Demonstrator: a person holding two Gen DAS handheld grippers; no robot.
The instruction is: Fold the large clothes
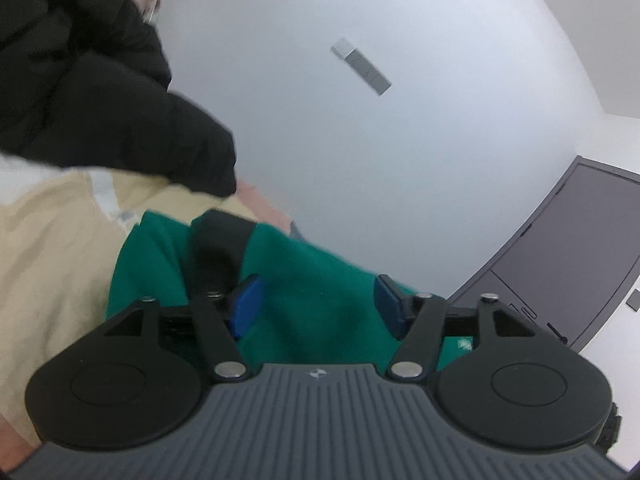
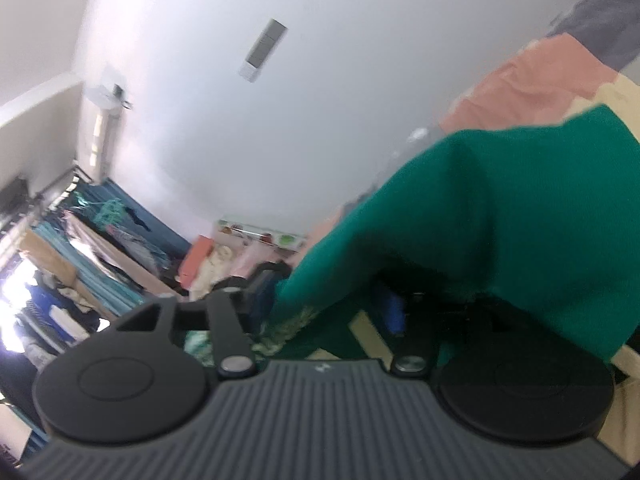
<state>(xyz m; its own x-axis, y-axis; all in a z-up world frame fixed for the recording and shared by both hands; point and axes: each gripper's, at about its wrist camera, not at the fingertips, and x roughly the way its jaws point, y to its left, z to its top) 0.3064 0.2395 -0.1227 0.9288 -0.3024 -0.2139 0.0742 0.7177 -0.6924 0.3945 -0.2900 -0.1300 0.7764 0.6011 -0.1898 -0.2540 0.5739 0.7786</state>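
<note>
The left tool has its blue pads spread wide, with the green garment lying between them untouched, on a cream cloth beside a black sleeve. The right tool also looks spread, though a green fold drapes over its right finger and blurs the view, so contact there is unclear.
</note>
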